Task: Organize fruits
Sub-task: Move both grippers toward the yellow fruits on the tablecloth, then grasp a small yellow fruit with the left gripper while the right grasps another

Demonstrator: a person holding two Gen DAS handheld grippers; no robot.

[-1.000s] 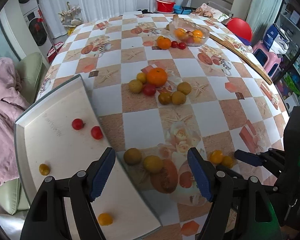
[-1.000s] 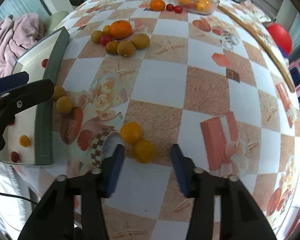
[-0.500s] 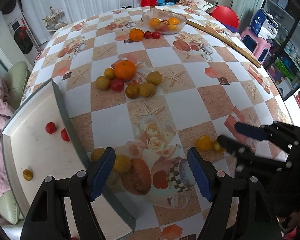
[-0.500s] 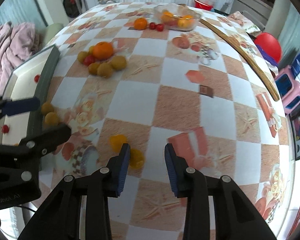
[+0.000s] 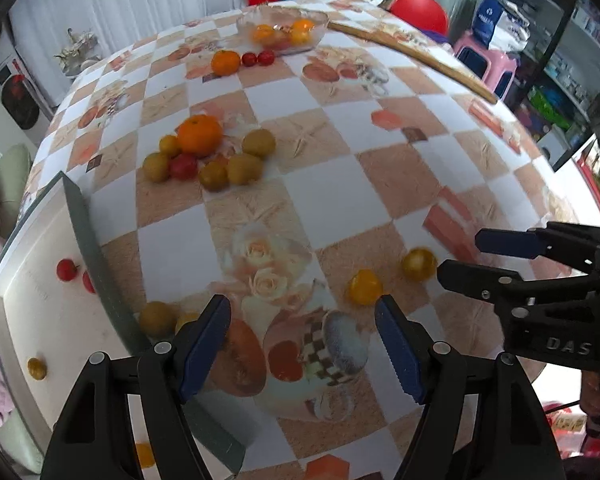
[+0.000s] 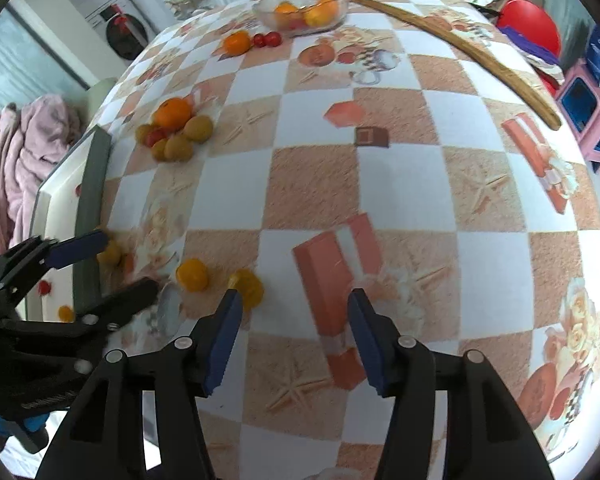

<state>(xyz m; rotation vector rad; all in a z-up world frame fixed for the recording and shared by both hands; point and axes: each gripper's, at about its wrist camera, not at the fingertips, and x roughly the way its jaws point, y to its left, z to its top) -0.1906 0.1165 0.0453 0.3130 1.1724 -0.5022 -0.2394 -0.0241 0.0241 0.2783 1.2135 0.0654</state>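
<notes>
Right gripper [image 6: 292, 332]: jaws opening, nothing between them. Left gripper [image 5: 302, 344]: jaws spread, empty. Two yellow fruits [image 6: 192, 275] lie loose on the counter [image 6: 380, 184], just beside the right gripper's left jaw.

Risk: a fruit could be nudged and rolled away by that jaw.

The tray [image 5: 40, 312] interior, with small tomatoes, is shown properly only in the left view.

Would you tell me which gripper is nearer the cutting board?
Left. The left gripper hangs just beside the cutting board's edge; the right gripper, jaws opening and empty, sits farther away, beyond two yellow fruits.
</notes>
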